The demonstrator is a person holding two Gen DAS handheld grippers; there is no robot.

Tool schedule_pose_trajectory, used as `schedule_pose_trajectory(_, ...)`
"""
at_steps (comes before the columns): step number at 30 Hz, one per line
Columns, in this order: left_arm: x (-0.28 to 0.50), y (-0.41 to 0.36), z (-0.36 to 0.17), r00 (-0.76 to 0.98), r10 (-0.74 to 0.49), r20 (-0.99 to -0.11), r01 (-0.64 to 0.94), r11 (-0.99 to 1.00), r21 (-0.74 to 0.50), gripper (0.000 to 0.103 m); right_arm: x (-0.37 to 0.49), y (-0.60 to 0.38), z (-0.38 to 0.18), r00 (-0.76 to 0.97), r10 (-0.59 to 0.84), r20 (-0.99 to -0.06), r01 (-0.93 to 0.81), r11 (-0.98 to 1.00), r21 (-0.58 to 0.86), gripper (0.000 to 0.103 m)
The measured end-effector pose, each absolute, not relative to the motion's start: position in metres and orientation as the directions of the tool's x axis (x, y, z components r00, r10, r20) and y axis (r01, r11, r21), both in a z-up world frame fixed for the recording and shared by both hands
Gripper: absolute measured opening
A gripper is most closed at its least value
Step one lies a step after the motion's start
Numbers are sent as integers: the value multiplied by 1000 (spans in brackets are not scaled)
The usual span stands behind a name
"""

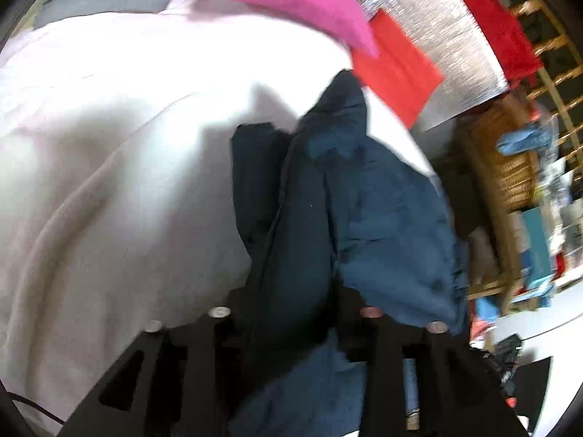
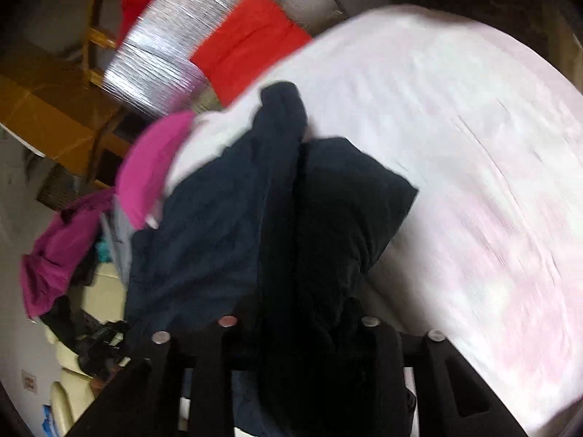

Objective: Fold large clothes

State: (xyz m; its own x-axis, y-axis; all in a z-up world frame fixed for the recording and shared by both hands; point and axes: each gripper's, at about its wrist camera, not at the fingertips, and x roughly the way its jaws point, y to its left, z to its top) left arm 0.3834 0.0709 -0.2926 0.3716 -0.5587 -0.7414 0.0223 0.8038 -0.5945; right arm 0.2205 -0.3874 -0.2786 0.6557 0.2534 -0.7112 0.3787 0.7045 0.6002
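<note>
- Black fingers of the left gripper (image 1: 291, 313) fill the bottom of the left wrist view, with a thick bunch of dark blue garment (image 1: 349, 196) passing between them; the fingers pinch that cloth.
- Black fingers of the right gripper (image 2: 298, 327) fill the bottom of the right wrist view in the same way, closed on another bunch of the same garment, which looks nearly black here.
- From each pair of fingers the garment runs straight ahead, away from the camera, in a long rumpled ridge that narrows to a rounded tip.
- Its long axis therefore lies in line with the fingers in both views, not across them.
- Both hands hold the cloth equally close; neither looks nearer to it than the other.
- Whether the garment hangs free or drags on the surface below cannot be told; both views are blurred.
- Under and beyond the garment lies a pale pink blanket (image 1: 127, 138), spread wide, taking up the left of the left view and the right of the right view.
- Past the garment's tip lie a folded red cloth (image 1: 397, 73) and a bright pink cloth (image 1: 302, 3), both near the blanket's far edge.
- Behind them is a silver quilted sheet (image 1: 437, 43), and beyond that a wooden rack (image 1: 554, 73).
- Judgement: the fold turns on laying this ridge down flat on the blanket, so the two hands would need to draw apart sideways to spread the cloth across its long axis.
</note>
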Motion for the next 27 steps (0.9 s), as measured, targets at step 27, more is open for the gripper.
schedule_pose_trajectory(27, 493, -16, -285, 456, -238, -858, 1, 964, -267, 75, 391, -402, -277, 579, 101, -809, 386, 840, 381, 45)
